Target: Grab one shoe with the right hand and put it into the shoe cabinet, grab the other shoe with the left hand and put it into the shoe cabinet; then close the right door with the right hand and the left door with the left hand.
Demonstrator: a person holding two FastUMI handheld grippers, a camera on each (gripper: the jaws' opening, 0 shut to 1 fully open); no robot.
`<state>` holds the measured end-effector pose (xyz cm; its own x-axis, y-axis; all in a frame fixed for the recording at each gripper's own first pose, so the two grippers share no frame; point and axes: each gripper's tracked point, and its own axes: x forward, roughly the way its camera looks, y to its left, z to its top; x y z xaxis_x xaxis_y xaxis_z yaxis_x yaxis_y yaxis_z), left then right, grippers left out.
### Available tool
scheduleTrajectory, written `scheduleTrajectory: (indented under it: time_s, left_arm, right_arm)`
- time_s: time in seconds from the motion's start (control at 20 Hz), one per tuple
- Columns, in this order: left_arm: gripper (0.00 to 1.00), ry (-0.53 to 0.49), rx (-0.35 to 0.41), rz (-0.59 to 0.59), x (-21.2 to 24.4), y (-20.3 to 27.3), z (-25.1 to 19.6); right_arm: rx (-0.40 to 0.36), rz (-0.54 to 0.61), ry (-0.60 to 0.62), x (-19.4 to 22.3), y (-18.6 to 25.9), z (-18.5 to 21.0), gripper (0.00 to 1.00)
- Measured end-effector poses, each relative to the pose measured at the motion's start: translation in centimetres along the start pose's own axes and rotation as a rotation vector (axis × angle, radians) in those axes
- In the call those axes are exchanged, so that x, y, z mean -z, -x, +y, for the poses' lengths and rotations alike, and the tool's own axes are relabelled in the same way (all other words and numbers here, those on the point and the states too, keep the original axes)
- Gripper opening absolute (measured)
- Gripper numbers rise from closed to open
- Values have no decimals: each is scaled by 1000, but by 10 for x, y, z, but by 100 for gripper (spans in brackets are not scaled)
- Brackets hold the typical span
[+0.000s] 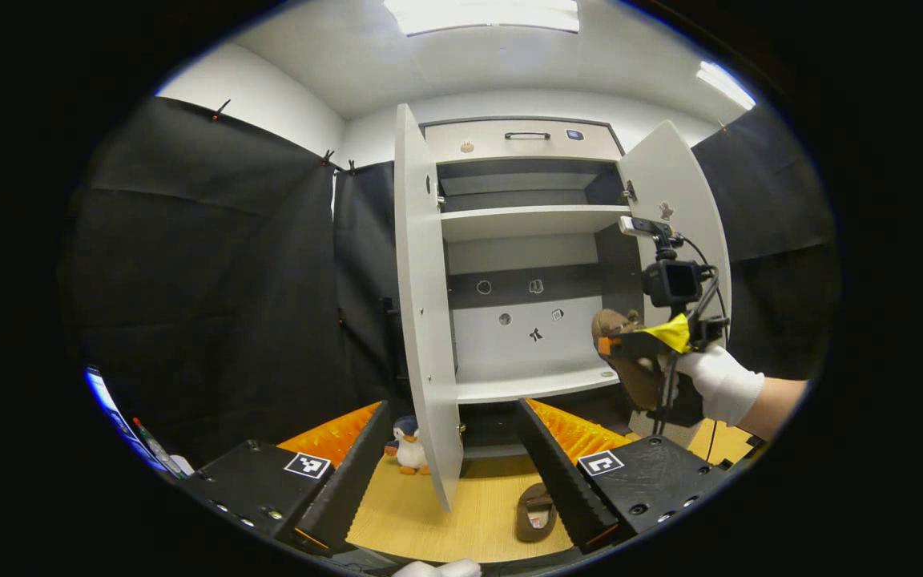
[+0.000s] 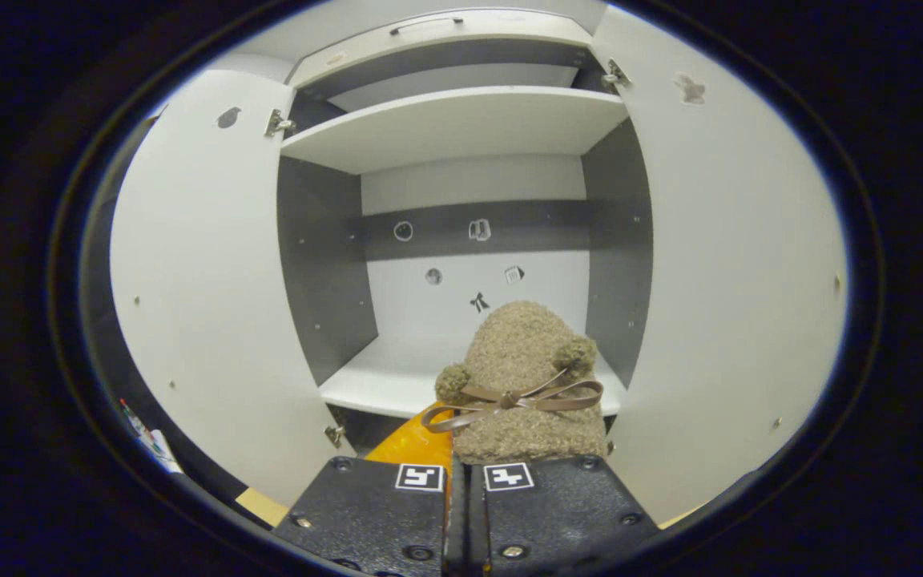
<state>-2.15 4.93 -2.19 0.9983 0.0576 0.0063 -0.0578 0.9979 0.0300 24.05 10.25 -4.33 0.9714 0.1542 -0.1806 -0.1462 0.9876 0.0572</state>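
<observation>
Step 1: first shoe at cabinet mouth.
White two-door shoe cabinet (image 2: 461,120) open ahead; my right gripper (image 2: 461,473), jaws clamped on the fuzzy brown bow-tied slipper (image 2: 521,377), needs forward reach onto the shelf at 12 o'clock. My left gripper (image 1: 461,473) gapes wide; brown second slipper (image 1: 535,513) on floor at 5 o'clock.

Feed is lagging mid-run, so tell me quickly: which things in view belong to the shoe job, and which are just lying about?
Job:
- fuzzy brown slipper, held in the right gripper
- second slipper on the floor
- left gripper, open
- shoe cabinet; left door and right door open

Lying about:
- penguin plush
- pens
</observation>
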Motion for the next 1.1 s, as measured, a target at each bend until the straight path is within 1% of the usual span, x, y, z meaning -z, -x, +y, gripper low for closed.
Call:
scheduleTrajectory:
  time_s: [0.15,0.2,0.25,0.35,0.4,0.5,0.55,0.65,0.7,0.8,0.9,1.1]
  left_arm:
    - [96,14,-24,1,2,0,2]
    - [96,16,-36,0,1,0,3]
    - [96,19,-52,1,1,-1,5]
    - [96,31,-75,4,1,-4,6]
    - [96,37,-84,3,0,-8,8]
    - [96,38,-101,-1,-4,-9,8]
    - [96,35,-115,-1,-7,-11,8]
    - [96,31,-137,5,-7,-15,7]
    - [96,30,-147,6,-7,-15,7]
    - [96,27,-165,17,-6,-15,8]
    - [96,30,-173,31,-6,-18,7]
    - [96,6,-193,47,-6,-20,8]
  right_arm:
    - [0,-11,16,-35,-48,1,5]
    - [11,-16,32,-46,-67,-2,6]
    - [31,-13,49,-51,-85,-8,6]
    - [41,11,58,-56,-123,-14,6]
    - [47,40,46,-52,-143,-18,6]
    - [26,109,15,-39,-176,-17,6]
    - [28,138,21,-29,-195,-21,5]
    - [56,199,38,-7,-226,-28,6]
    - [62,228,21,2,-238,-30,6]
    - [44,302,-16,20,-253,-31,6]
    - [40,362,-21,36,-265,-32,6]
    - [69,468,-41,58,-280,-41,5]
